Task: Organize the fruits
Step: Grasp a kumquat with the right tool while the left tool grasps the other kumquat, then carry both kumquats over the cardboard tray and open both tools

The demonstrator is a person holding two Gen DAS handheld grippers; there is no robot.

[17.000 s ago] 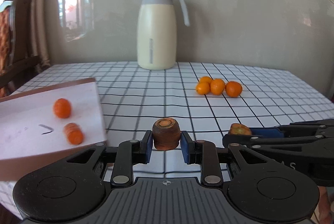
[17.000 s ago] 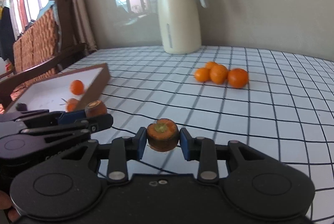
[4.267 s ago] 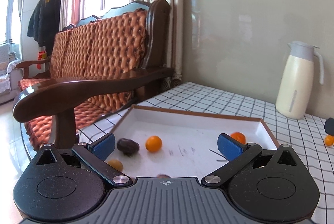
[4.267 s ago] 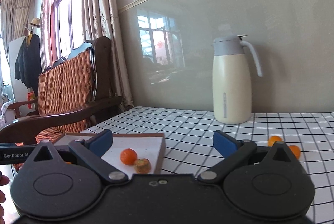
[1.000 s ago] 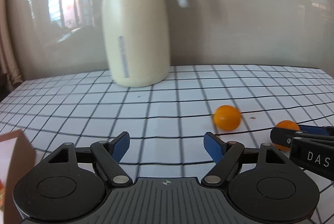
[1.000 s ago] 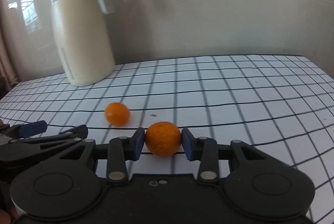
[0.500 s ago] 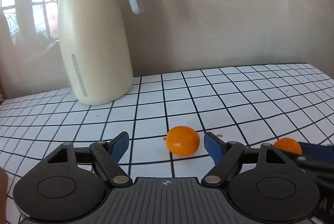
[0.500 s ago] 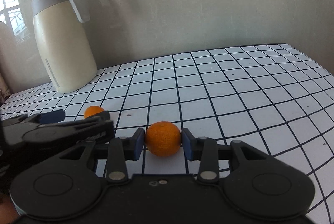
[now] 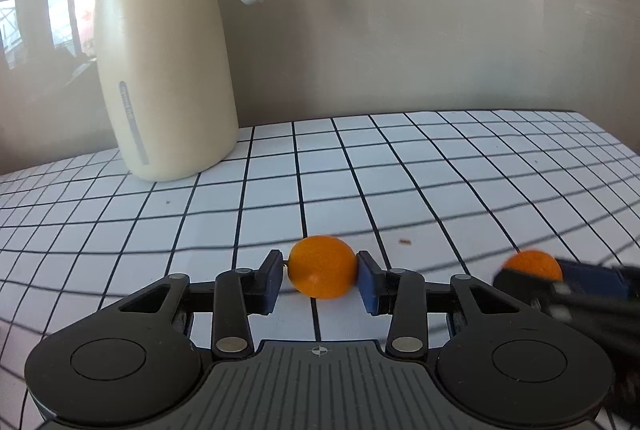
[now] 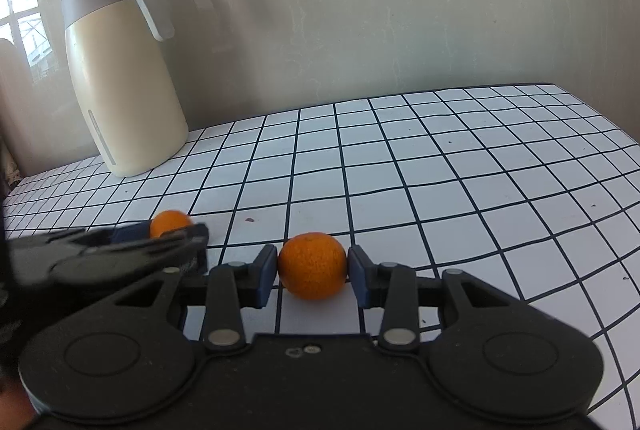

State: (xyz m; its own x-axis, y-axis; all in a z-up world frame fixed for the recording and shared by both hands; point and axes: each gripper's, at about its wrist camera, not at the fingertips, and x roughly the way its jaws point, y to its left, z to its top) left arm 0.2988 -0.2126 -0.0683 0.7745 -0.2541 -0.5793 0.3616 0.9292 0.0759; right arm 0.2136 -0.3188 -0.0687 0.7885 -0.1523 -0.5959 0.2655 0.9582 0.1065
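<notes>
In the left wrist view my left gripper (image 9: pixel 320 280) has its blue pads closed against a small orange mandarin (image 9: pixel 322 272) just above the checked tablecloth (image 9: pixel 440 189). To its right, blurred, my right gripper (image 9: pixel 536 276) holds a second mandarin (image 9: pixel 532 264). In the right wrist view my right gripper (image 10: pixel 312 268) is shut on that mandarin (image 10: pixel 312 266). The left gripper (image 10: pixel 176 230) with its mandarin (image 10: pixel 170 222) shows blurred at the left.
A tall cream thermos jug (image 9: pixel 164 69) with a grey lid and handle stands at the back left of the table, also in the right wrist view (image 10: pixel 120 85). A grey wall (image 10: pixel 360 9) runs behind the table. The table's right edge (image 10: pixel 600 109) is near.
My left gripper has closed on the mandarin that lay between its open jaws half a second ago. The right gripper still holds its mandarin and has shifted slightly.
</notes>
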